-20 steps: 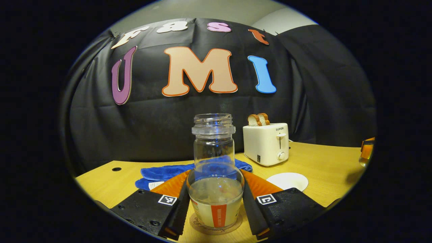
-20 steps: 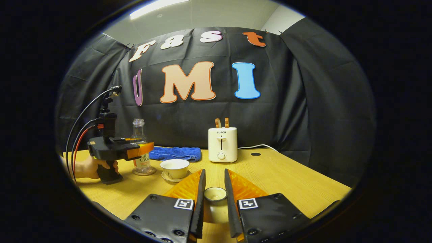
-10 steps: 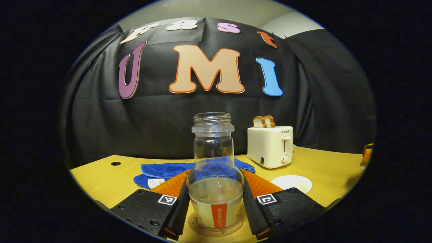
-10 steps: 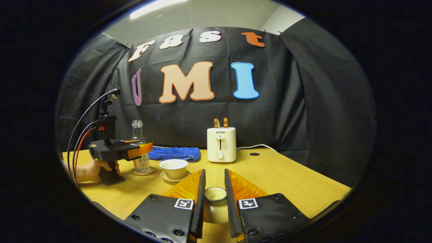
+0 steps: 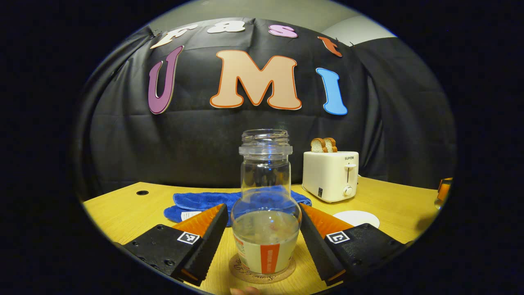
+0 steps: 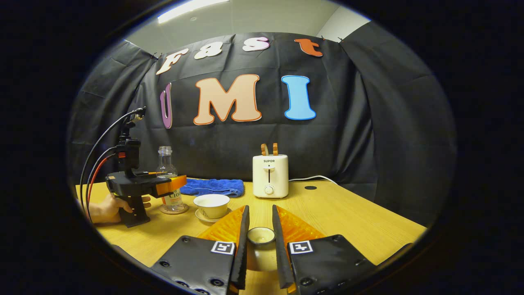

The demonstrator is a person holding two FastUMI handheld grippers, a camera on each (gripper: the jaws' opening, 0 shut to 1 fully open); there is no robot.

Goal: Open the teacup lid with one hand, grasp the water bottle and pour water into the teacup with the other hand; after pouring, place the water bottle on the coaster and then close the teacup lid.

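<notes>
The clear water bottle, uncapped and part full, stands upright on a round cork coaster. My left gripper is open, with a finger on each side of the bottle and a small gap on both sides. The same bottle and left gripper, held by a hand, stand at the left in the right gripper view. The open white teacup sits on its saucer beside them. My right gripper is shut on the teacup lid, held low over the table.
A white toaster with bread slices stands at the back of the wooden table, its cord trailing right. A blue cloth lies behind the bottle. The teacup's white top shows right of my left fingers.
My left gripper's fingers have spread apart and come off the bottle, which now stands free on the coaster. The right gripper still holds the lid in the same place.
</notes>
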